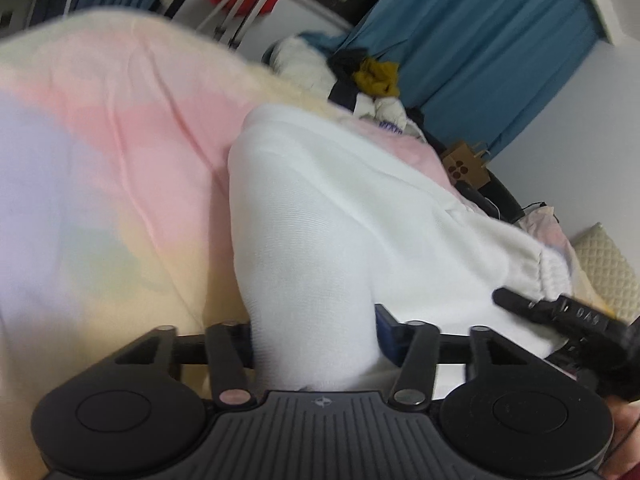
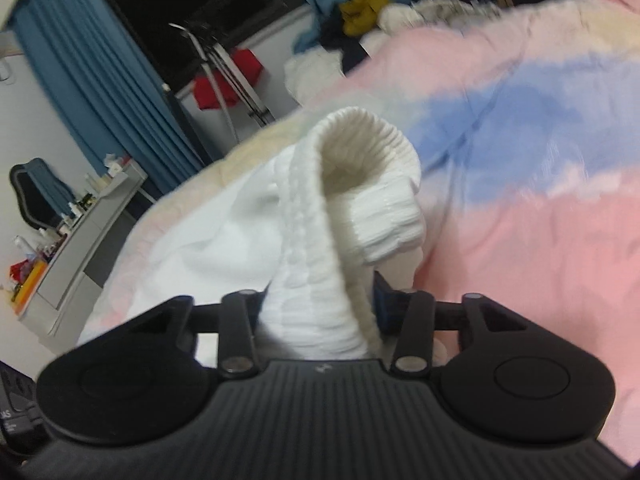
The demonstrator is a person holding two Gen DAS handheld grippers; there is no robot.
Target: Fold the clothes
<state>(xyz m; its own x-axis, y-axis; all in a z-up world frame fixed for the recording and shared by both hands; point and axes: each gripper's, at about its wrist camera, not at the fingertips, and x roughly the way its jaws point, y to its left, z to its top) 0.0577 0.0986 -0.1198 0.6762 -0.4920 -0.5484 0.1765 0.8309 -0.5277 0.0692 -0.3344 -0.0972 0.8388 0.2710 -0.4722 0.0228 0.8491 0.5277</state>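
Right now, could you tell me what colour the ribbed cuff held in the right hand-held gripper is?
The ribbed cuff is white, clearest in the right wrist view.

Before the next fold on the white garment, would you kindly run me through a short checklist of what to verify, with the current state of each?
1. Left gripper shut on the white garment: ok, smooth fabric is pinched between its fingers.
2. Right gripper shut on the ribbed cuff: ok, the knit is clamped.
3. Grippers apart from each other: ok, the right one shows at the edge of the left view, not touching.
4. Garment lies flat for folding: not ok, it is bunched and lifted.
5. Bedspread beneath is bare where the fold would land: ok nearby; the clothes pile sits farther back.
6. Which part of the garment the left gripper holds: cannot tell.
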